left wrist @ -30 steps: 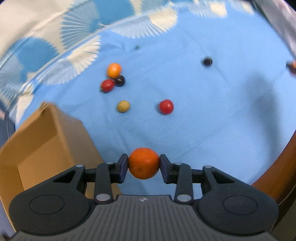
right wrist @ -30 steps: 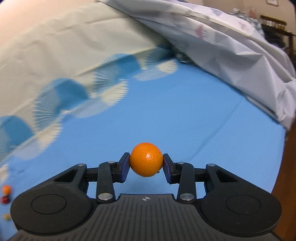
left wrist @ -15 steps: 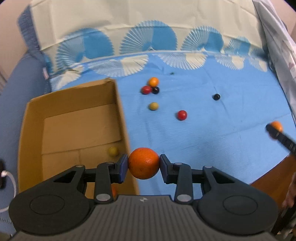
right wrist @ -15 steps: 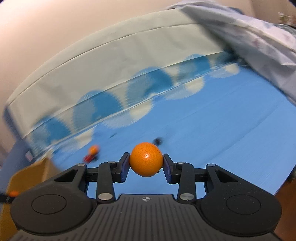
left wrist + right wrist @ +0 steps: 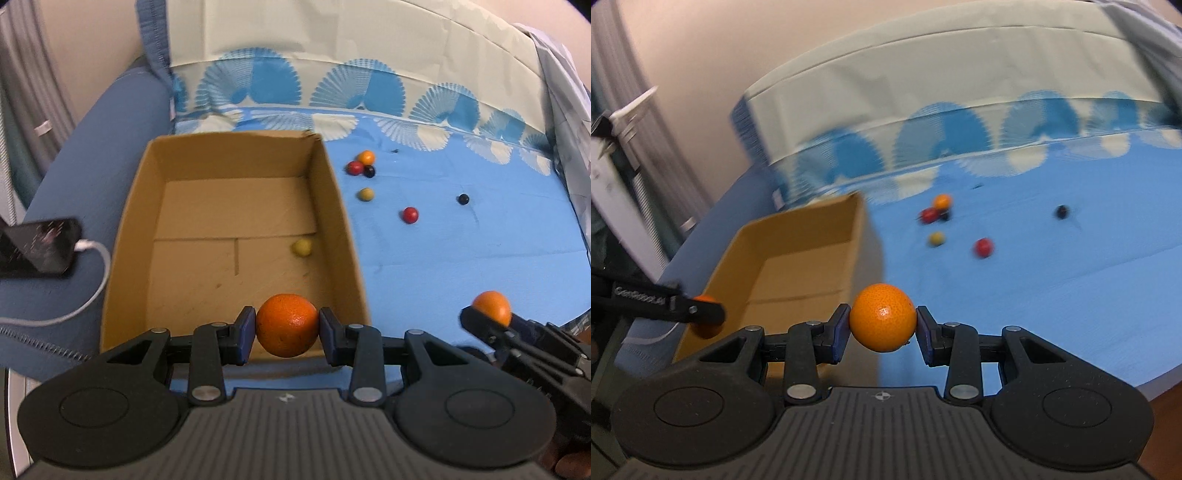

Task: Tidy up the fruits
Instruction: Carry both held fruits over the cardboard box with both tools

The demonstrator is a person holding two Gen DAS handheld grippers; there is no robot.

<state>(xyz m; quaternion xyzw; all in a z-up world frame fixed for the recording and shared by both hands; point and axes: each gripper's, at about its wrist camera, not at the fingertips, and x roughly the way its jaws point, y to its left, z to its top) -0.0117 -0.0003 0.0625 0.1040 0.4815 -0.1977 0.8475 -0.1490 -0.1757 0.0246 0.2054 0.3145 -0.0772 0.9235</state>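
Observation:
My left gripper is shut on an orange, held above the near edge of an open cardboard box. One small yellow fruit lies inside the box. My right gripper is shut on a second orange, to the right of the box over the blue cloth. In the left wrist view that orange shows at the lower right. Several small fruits lie on the cloth beyond the box: an orange one, red ones, dark ones and a yellow one.
A phone with a white cable rests on the blue cushion left of the box. A pale patterned sheet rises behind the blue cloth. A crumpled white cover lies at the far right.
Both grippers swung left with their oranges still gripped. The box has come fully into the left wrist view, and the box and small fruits entered the right wrist view.

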